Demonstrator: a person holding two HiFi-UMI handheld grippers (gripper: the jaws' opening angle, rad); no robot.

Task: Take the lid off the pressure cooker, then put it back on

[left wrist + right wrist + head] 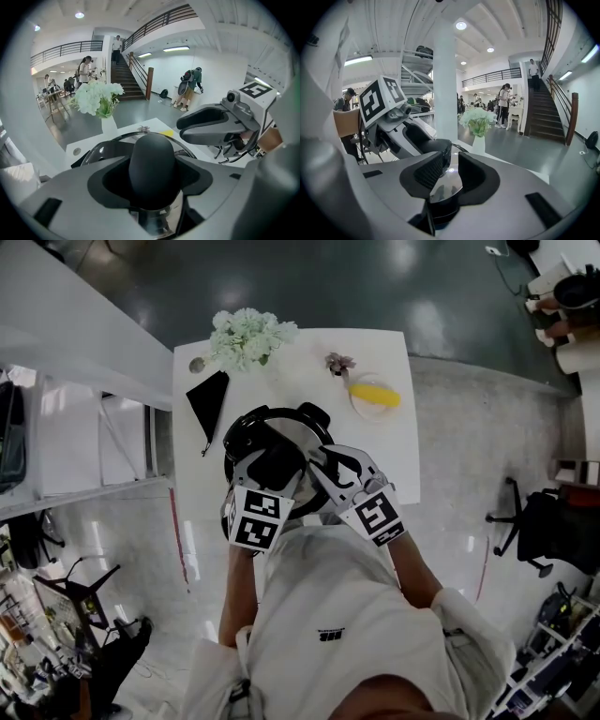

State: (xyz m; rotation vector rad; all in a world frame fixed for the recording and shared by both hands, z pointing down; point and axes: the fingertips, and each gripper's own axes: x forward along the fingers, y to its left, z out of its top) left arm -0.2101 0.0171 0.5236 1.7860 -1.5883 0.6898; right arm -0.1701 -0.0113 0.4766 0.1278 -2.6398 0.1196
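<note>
- Right now I am looking down on the pressure cooker [298,430], which is sitting in the middle of the white table [384,460], towards its near edge, with both tools reaching over it.
- The lid [446,180] is lying on the pot. Its shiny steel top is showing in both gripper views, and its round rim is showing in the left gripper view.
- I am holding the left gripper [270,463] over the middle of the lid, pointing steeply down. Its jaws are standing wide and gripping the black knob [152,164] on top of the lid. The knob is filling the hollow between the two pads.
- I am holding the right gripper [449,168] just beside the left one, on the right part of the lid, pointing down at a shallower angle.
- Its jaws are standing a little apart. The lid's steel is showing through the gap between them, and a black part is lying low down between them. I cannot make out whether the pads are pressing on anything.
- The two tools are sitting close together, and each one is showing at the edge of the other's view.
- Beyond the cooker, a bunch of white flowers [248,338] is standing at the far left of the table, with a black pouch [208,399] lying just in front of it.
- A plate [359,407] with something yellow on it is sitting at the far right, well apart from the cooker.
</note>
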